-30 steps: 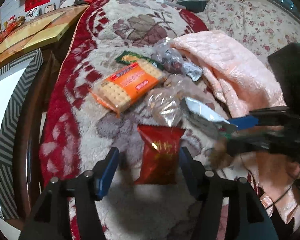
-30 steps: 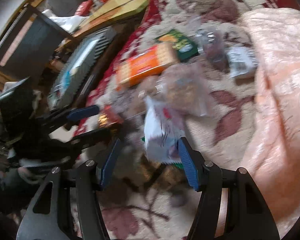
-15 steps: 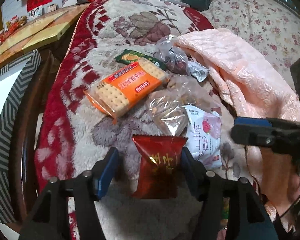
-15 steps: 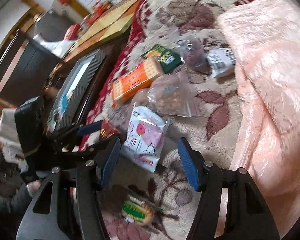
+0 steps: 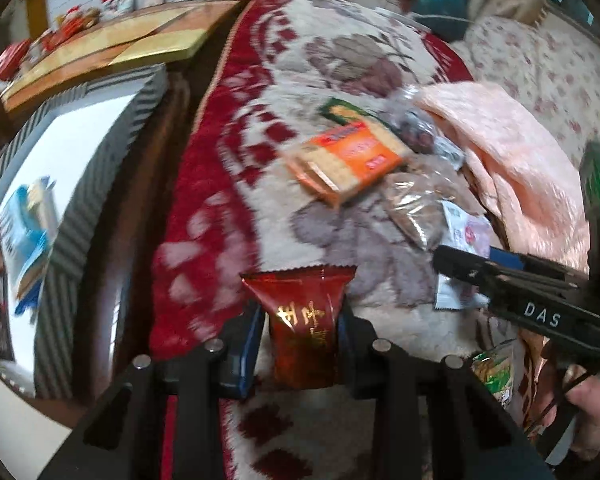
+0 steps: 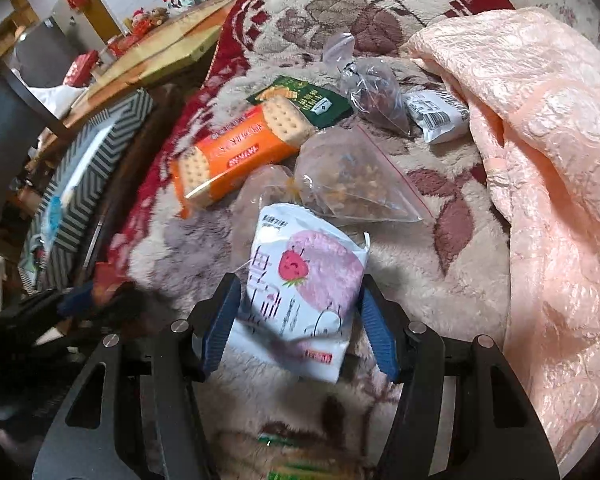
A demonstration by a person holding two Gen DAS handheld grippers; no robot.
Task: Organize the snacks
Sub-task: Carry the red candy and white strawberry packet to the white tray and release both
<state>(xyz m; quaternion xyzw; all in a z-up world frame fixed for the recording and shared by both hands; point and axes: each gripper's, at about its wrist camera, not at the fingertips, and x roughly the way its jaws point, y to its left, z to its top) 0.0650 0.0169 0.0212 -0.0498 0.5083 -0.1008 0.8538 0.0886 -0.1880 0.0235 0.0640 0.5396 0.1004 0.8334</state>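
Observation:
My left gripper (image 5: 300, 332) is shut on a red snack packet (image 5: 302, 320) with gold lettering and holds it over the floral blanket (image 5: 340, 60). My right gripper (image 6: 300, 316) is open around a white packet with a strawberry picture (image 6: 304, 284), which lies on the blanket; whether the pads touch it I cannot tell. The right gripper also shows in the left wrist view (image 5: 540, 296), over the white packet (image 5: 466, 236). Beyond lie an orange cracker pack (image 6: 236, 148), a green packet (image 6: 312, 100) and clear bags of nuts (image 6: 352, 180).
A pink quilt (image 6: 540, 120) is bunched at the right. A striped box (image 5: 80, 168) stands left of the bed beside a wooden table (image 5: 112, 44). A small white packet (image 6: 436, 116) and a dark clear bag (image 6: 374, 96) lie near the quilt. A green-yellow packet (image 5: 496, 372) lies near me.
My left gripper has closed on the red packet and swung left. My right gripper has moved in so that its fingers stand either side of the white strawberry packet.

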